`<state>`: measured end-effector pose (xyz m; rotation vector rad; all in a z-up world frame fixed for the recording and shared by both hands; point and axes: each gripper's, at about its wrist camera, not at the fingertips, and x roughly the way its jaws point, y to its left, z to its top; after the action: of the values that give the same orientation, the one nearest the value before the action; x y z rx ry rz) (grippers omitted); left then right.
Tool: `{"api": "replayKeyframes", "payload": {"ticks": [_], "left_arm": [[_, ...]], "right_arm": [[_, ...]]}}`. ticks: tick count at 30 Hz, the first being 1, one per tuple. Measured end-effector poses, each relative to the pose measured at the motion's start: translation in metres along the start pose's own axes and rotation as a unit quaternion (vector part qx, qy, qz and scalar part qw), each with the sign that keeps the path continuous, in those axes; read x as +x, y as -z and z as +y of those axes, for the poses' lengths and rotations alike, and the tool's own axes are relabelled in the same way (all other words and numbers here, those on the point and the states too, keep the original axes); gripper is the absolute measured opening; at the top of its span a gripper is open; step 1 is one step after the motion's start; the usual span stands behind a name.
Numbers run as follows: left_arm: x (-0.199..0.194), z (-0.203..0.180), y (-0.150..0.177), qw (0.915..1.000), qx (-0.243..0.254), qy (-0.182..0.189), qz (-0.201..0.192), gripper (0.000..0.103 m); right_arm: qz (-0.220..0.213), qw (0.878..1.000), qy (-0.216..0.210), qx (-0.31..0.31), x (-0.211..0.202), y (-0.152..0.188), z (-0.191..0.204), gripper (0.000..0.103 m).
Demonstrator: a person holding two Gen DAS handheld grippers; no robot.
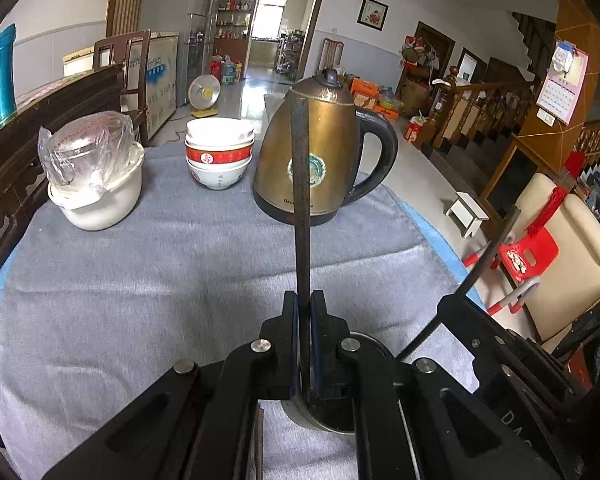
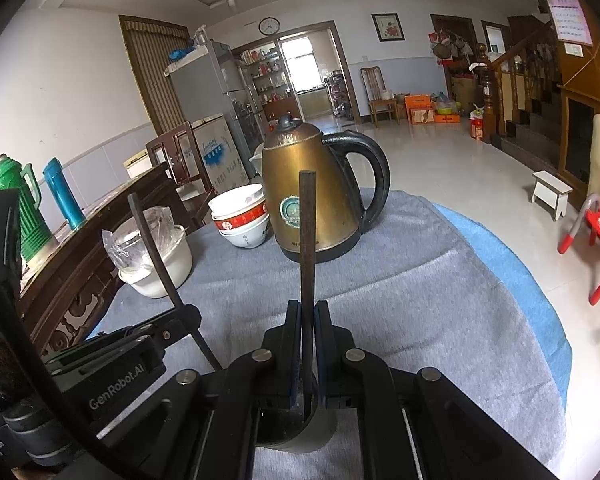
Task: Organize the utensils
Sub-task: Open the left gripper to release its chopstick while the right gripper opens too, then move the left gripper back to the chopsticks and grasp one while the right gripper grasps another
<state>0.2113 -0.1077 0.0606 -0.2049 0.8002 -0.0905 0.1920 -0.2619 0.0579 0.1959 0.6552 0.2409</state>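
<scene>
My left gripper [image 1: 305, 300] is shut on a dark, flat-sided chopstick [image 1: 302, 200] that stands nearly upright. Its lower end dips into a round metal cup [image 1: 340, 420] directly under the jaws. My right gripper [image 2: 308, 308] is shut on a second dark chopstick [image 2: 307, 240], also upright, with its tip down in the same metal cup [image 2: 300, 436]. Each gripper shows in the other's view: the right gripper [image 1: 500, 344] with its chopstick [image 1: 488, 256] leaning right, the left gripper [image 2: 140, 344] with its chopstick [image 2: 160, 260] leaning left.
A grey cloth [image 1: 140, 280] covers the round table. At the back stand a brass kettle [image 1: 324, 152], stacked bowls [image 1: 219, 152] and a white pot [image 1: 100, 196] topped by a bagged glass lid. A dark wooden sideboard [image 2: 80, 248] with flasks borders the left. The table edge [image 2: 540, 300] drops off on the right.
</scene>
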Motion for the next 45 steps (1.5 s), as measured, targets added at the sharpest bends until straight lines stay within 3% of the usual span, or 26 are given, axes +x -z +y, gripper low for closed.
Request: {"api": "replayKeyframes", "payload": {"ticks": [3, 5, 11, 18, 20, 22, 23, 27, 31, 32, 34, 36, 40, 45], "left_arm": [[-0.004, 0.005, 0.0, 0.9999, -0.014, 0.006, 0.002, 0.014], [-0.009, 0.009, 0.0, 0.9998, -0.021, 0.007, 0.001, 0.026], [-0.048, 0.032, -0.005, 0.9981, -0.047, 0.017, -0.035, 0.046], [-0.103, 0.088, 0.012, 0.9942, -0.074, -0.012, -0.078, 0.069], [-0.108, 0.11, 0.03, 0.9943, -0.08, -0.029, -0.064, 0.076], [-0.102, 0.134, 0.053, 0.9942, -0.085, -0.058, -0.031, 0.076], [-0.099, 0.142, 0.065, 0.9936, -0.089, -0.069, -0.014, 0.076], [-0.084, 0.182, 0.116, 0.9865, -0.124, -0.091, 0.055, 0.076], [-0.071, 0.204, 0.156, 0.9777, -0.146, -0.105, 0.107, 0.076], [-0.07, 0.204, 0.164, 0.9766, -0.147, -0.106, 0.116, 0.076], [-0.066, 0.205, 0.173, 0.9751, -0.146, -0.105, 0.131, 0.076], [-0.065, 0.204, 0.179, 0.9747, -0.143, -0.103, 0.137, 0.076], [-0.061, 0.195, 0.185, 0.9764, -0.124, -0.097, 0.148, 0.076], [-0.06, 0.186, 0.188, 0.9772, -0.114, -0.088, 0.156, 0.076]], "right_arm": [[0.006, 1.0, 0.003, 0.006, 0.001, 0.0, -0.003, 0.009], [0.008, 1.0, 0.009, 0.01, 0.0, 0.0, -0.006, 0.009], [-0.006, 1.0, 0.017, 0.019, -0.02, -0.003, -0.011, 0.009], [-0.021, 0.999, 0.003, 0.024, -0.06, 0.001, -0.009, 0.012], [-0.004, 1.0, -0.007, 0.021, -0.068, 0.012, -0.007, 0.027], [0.026, 0.999, -0.019, 0.015, -0.068, 0.028, -0.003, 0.078], [0.044, 0.999, -0.026, 0.009, -0.066, 0.039, -0.001, 0.08], [0.133, 0.99, -0.042, -0.005, -0.047, 0.088, 0.007, 0.08], [0.228, 0.972, -0.058, 0.019, -0.02, 0.134, 0.007, 0.077], [0.239, 0.969, -0.061, 0.025, -0.015, 0.139, 0.007, 0.075], [0.265, 0.961, -0.072, 0.035, -0.005, 0.146, 0.009, 0.055], [0.287, 0.952, -0.09, 0.056, 0.004, 0.147, 0.01, 0.042], [0.315, 0.942, -0.097, 0.065, 0.026, 0.142, 0.021, 0.04], [0.33, 0.939, -0.08, 0.048, 0.048, 0.14, 0.04, 0.038]]}}
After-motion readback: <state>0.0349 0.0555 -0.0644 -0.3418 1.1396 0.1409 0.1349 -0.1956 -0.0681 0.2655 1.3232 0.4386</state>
